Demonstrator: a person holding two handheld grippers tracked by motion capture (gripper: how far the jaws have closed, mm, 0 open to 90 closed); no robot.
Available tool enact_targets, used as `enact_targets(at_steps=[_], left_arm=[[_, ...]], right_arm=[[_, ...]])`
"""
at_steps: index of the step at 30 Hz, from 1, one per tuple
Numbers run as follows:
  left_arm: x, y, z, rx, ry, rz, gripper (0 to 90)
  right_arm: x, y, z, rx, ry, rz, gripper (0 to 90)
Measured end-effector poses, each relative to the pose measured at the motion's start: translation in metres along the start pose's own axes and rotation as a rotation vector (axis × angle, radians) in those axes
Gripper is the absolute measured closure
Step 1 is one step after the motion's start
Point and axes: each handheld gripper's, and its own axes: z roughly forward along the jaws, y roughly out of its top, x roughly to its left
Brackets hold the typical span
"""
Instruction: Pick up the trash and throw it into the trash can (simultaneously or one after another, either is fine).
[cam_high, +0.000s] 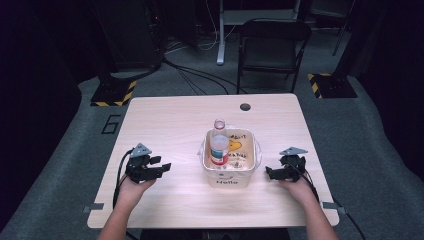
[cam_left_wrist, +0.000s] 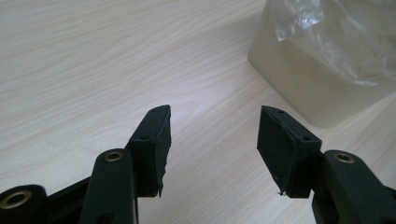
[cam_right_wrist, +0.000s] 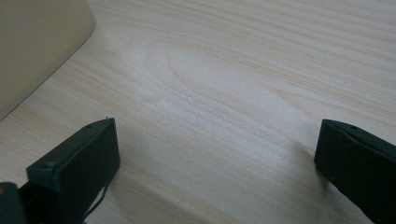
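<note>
On the pale wood bench (cam_high: 165, 115), near the middle, a cream bin (cam_high: 229, 172) with a clear bag lining and the word "Hello" on its front. Inside the bin, standing up, a clear bottle (cam_high: 219, 145) with a red and white label and a pinkish cap. Top of the bottle well above the rim.

To the left of the bin, a bit apart, the left tool (cam_high: 161, 167), held in a hand (cam_high: 131, 190) at the bench's near side. Pointing toward the bin. Seen in the left gripper view (cam_left_wrist: 213, 135): jaws open partway, nothing between them, just bare wood below. Corner of the bin (cam_left_wrist: 308, 79) up at the right in that view, with the crinkly bag (cam_left_wrist: 345, 37) on top. Not touching it.

To the right of the bin, also a bit apart, the right tool (cam_high: 269, 173), held in the other hand (cam_high: 295, 189). Pointing toward the bin too. Seen in the right gripper view (cam_right_wrist: 217, 154): jaws wide open, nothing between them, only wood. Side of the bin (cam_right_wrist: 37, 46) at the top left there, near but not touching.

Black cables from both tools, trailing back over the bench edge.

Behind the bench, on the grey floor, a black folding chair (cam_high: 272, 47).
</note>
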Motion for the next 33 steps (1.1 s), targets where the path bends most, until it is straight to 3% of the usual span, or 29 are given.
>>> enact_targets(at_steps=[7,14,22,28,33], left_arm=[[0.007,-0.024,0.009,0.005,0.014,-0.022,44.3],[0.015,-0.037,0.012,0.01,0.011,-0.025,43.0],[0.027,-0.05,0.005,0.044,0.028,0.002,41.9],[0.037,-0.071,0.001,0.047,0.047,-0.038,41.6],[0.042,-0.073,0.0,0.023,0.046,-0.065,40.8]], right_arm=[[0.0,0.0,0.0,0.001,0.0,0.001,0.0],[0.0,0.0,0.0,0.0,0.0,0.001,0.0],[0.0,0.0,0.0,0.0,0.0,0.001,0.0],[0.0,0.0,0.0,0.0,-0.001,0.001,0.0],[0.0,0.0,0.0,0.0,0.0,0.001,0.0]])
